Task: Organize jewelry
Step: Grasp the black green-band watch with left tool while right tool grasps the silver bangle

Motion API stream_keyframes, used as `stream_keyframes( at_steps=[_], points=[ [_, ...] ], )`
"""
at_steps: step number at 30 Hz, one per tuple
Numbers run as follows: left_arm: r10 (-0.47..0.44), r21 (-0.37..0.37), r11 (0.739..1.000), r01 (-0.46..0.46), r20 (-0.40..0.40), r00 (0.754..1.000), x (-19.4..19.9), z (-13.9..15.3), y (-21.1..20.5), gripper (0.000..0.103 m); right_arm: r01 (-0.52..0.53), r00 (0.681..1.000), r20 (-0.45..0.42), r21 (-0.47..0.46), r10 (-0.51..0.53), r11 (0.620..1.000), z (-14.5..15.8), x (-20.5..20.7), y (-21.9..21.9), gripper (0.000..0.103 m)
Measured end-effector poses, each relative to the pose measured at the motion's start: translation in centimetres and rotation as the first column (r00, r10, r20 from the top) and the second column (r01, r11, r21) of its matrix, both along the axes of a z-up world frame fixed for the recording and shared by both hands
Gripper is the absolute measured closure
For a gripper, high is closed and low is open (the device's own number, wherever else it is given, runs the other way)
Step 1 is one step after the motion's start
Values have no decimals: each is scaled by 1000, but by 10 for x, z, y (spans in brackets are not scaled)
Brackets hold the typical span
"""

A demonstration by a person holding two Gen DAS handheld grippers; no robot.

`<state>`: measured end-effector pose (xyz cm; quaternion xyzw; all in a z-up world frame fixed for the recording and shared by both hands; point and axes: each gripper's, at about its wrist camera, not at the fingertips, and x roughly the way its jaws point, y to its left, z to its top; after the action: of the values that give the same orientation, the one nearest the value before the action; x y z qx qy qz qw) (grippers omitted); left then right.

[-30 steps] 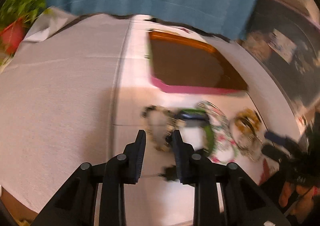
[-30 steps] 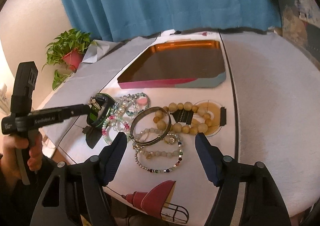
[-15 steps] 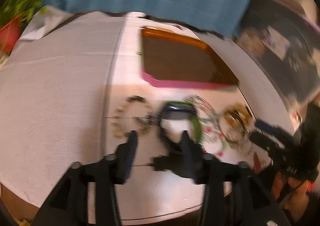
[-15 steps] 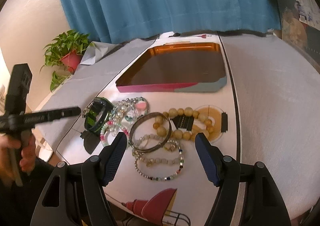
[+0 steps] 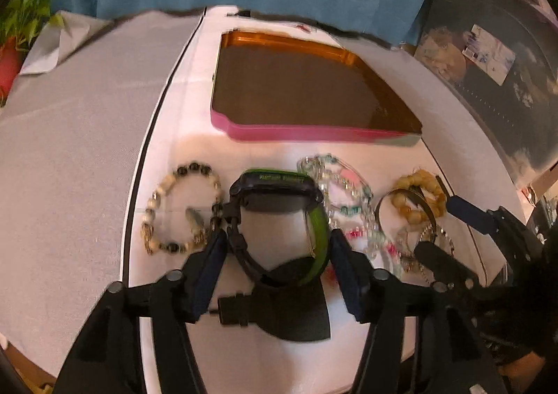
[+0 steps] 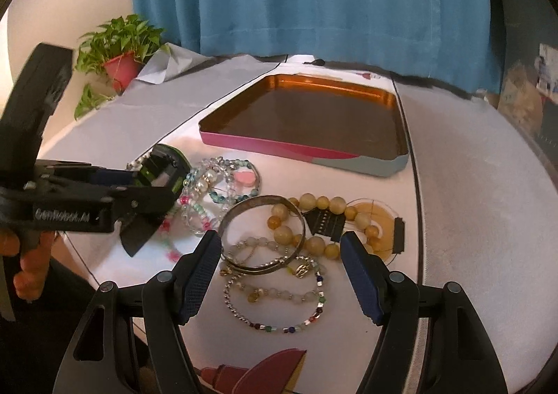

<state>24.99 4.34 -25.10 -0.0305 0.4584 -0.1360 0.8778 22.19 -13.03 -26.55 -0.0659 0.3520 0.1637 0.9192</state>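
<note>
Left hand-held gripper [image 5: 277,254] jaws opening, straddling the green-black watch [image 5: 279,219]; beaded bracelet [image 5: 181,209] just left of watch.

Round worktop [image 6: 488,219] under a grey cloth, with a white printed sheet [image 6: 348,331] spread across its middle. On the sheet: an empty pink-walled tray [image 6: 307,122] at the far side, then nearer a row of jewelry — beaded bracelet [image 5: 181,209], green-and-black watch [image 5: 282,219], clear bead strands [image 6: 216,191], metal bangle [image 6: 261,233], amber bead bracelet [image 6: 314,219], thin chain bracelet [image 6: 279,300].
</note>
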Motion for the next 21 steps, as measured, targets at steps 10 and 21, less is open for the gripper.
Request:
stream_keyframes(
  at_steps=[10, 21],
  points=[
    [8, -59, 998, -6, 33, 999, -22, -1, 18, 55, -71, 996, 47, -148, 79, 986, -12, -3, 29, 32],
    [-7, -25, 1000, 8, 50, 999, -22, 0, 17, 58, -60, 998, -12, -42, 60, 997, -12, 14, 23, 42]
  ],
)
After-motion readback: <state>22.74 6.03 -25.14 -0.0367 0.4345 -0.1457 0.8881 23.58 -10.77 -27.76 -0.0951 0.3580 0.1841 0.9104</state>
